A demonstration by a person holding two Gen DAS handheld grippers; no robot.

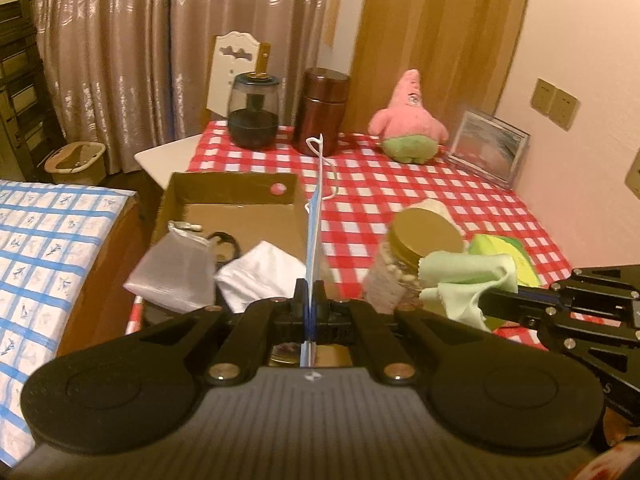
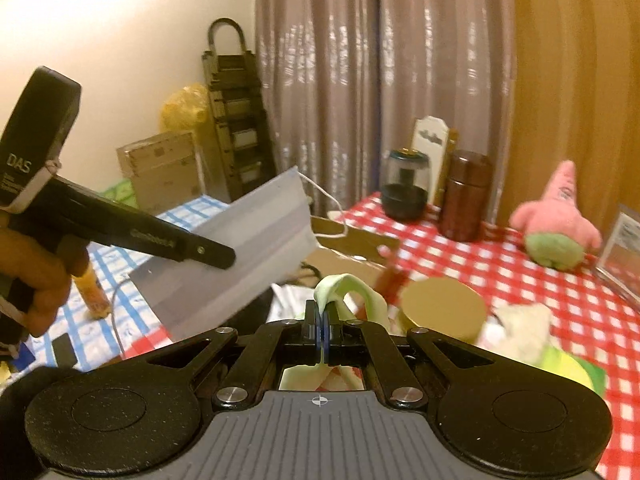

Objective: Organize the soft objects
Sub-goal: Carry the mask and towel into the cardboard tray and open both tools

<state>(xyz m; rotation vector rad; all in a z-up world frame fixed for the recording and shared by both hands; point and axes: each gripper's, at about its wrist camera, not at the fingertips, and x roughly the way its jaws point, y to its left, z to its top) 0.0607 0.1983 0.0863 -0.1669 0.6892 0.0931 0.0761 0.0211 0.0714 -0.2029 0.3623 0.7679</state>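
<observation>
Slippage threatens: left gripper (image 1: 310, 300) pinches only the face mask's (image 1: 314, 224) edge, right gripper (image 2: 322, 320) clamps the green cloth (image 2: 352, 292) beside the gold-lidded jar (image 2: 442, 308).

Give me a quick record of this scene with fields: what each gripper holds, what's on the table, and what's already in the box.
left gripper: shut on a face mask, held off the table
right gripper: shut on a light green cloth
table: red and white checked cover
box: open cardboard, holds a grey pouch and a white cloth
near the grippers: jar with gold lid
far end: pink plush toy, brown canister, glass jar, picture frame
</observation>
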